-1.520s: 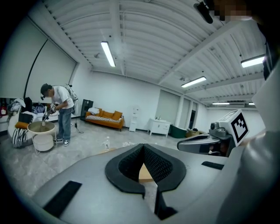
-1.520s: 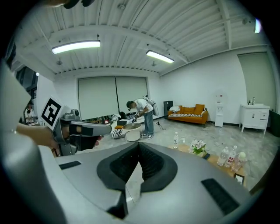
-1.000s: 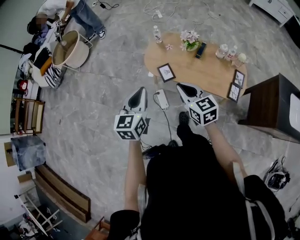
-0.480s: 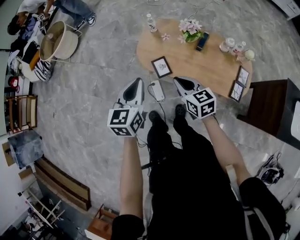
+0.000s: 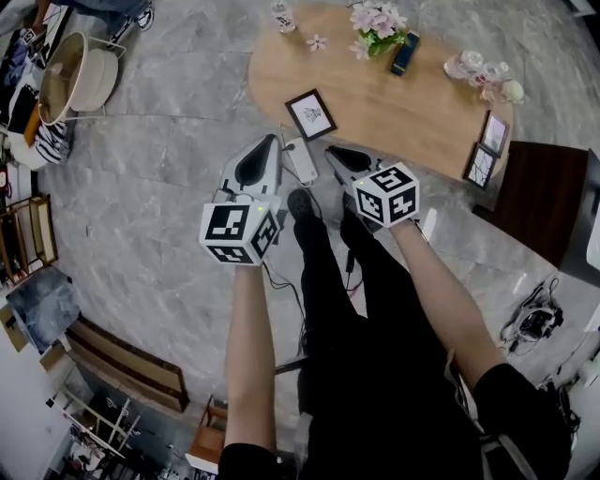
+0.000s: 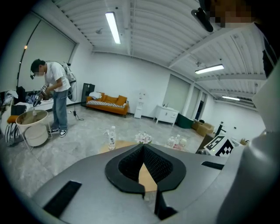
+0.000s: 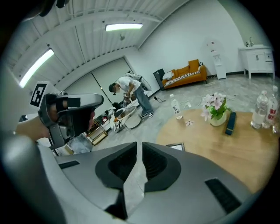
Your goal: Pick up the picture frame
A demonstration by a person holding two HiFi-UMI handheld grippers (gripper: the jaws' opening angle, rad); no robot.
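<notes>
The left gripper [image 5: 270,141] and the right gripper [image 5: 331,151] hang side by side just short of the wooden worktop [image 5: 412,103]. Each has its jaws pressed together with nothing between them. The picture frame [image 5: 310,113] sits near the worktop's near-left edge, at about 1 o'clock from the left gripper's tip and 11 o'clock from the right's, touching neither, with a pot of flowers [image 5: 378,28] at 1 o'clock from it.
</notes>
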